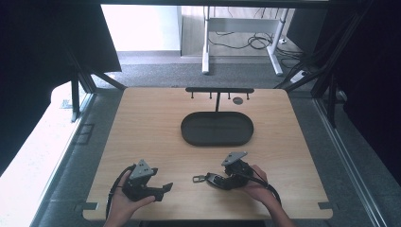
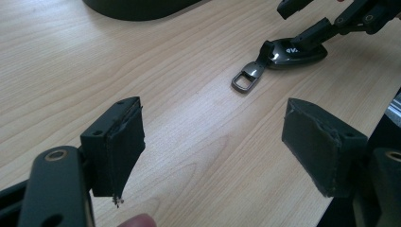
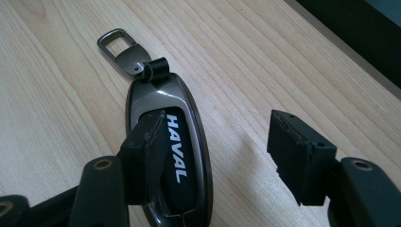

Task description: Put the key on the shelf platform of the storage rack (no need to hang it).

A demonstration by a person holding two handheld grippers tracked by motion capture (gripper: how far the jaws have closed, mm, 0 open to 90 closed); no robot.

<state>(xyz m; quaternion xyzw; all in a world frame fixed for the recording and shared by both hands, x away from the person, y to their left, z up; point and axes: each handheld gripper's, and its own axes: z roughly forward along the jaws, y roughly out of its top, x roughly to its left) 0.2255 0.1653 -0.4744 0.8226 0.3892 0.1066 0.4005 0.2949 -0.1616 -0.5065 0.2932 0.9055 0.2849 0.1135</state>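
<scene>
Key fob (image 3: 172, 156) marked HAVAL flat on wooden surface (image 1: 142, 123), metal clip (image 2: 247, 78) attached. Right claw (image 3: 222, 151) wide, 1 jaw over fob. Left claw (image 2: 213, 142) wide, empty. Black tray (image 1: 217, 128) behind.

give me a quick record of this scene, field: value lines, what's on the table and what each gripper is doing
table: light wood table
tray: black oval tray, mid-table, nothing in it
rack: black hook rack behind the tray
key fob: dark key fob marked HAVAL, flat on the table, metal loop at its end
left gripper: left gripper open, holding nothing
right gripper: right gripper open, one jaw over the key fob, not gripping it
</scene>
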